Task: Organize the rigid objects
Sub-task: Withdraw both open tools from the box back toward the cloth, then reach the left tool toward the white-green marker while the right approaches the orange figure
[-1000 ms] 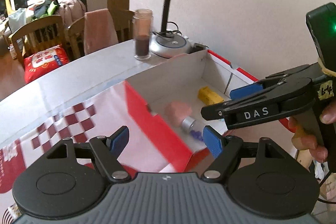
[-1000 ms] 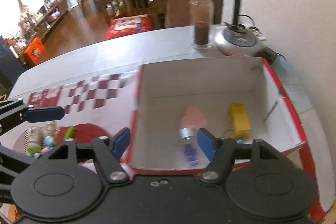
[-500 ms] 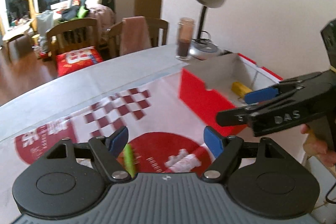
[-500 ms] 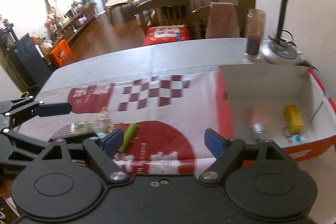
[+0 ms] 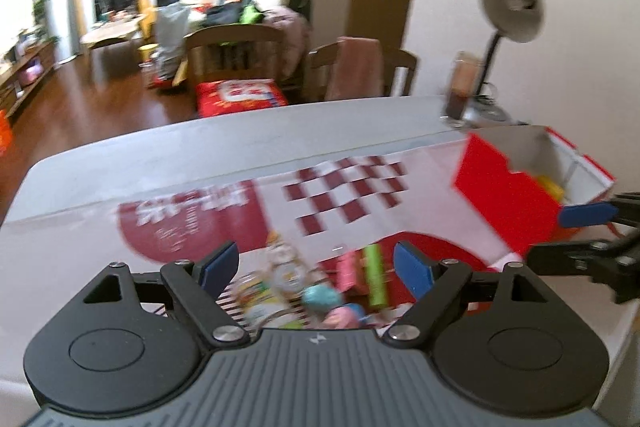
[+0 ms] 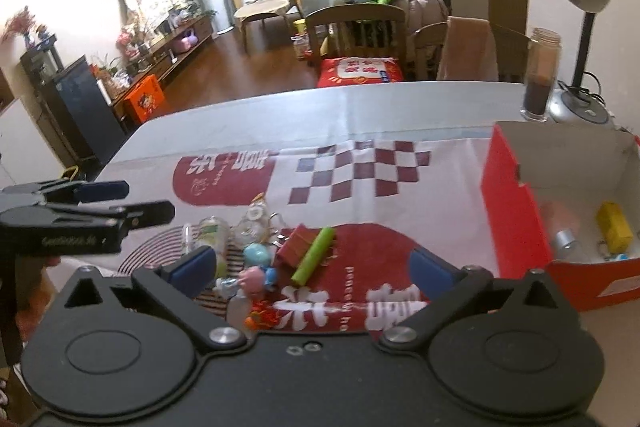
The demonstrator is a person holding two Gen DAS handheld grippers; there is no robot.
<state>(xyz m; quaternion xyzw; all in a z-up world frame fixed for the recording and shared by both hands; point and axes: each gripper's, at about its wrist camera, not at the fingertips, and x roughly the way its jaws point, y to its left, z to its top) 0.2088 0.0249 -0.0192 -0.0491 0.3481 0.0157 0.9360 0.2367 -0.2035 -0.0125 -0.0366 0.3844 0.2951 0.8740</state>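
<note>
- Table (image 6: 280, 111) carries a red-white cloth (image 6: 400, 187); trinket pile (image 6: 256, 251) on it, blurred in left view
- Box (image 6: 516, 219) at right, contents partly hidden by its wall
- Left gripper (image 5: 316, 265) and right gripper (image 6: 312, 265): jaws spread, just been opening, nothing between

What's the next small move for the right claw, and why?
Probably lower the right claw onto the green stick and close. Its jaws have just been opening, stand wide and hold nothing, and the stick lies between them on the mat, at the edge of the pile of small items. The red box to the right already holds sorted pieces.
</note>
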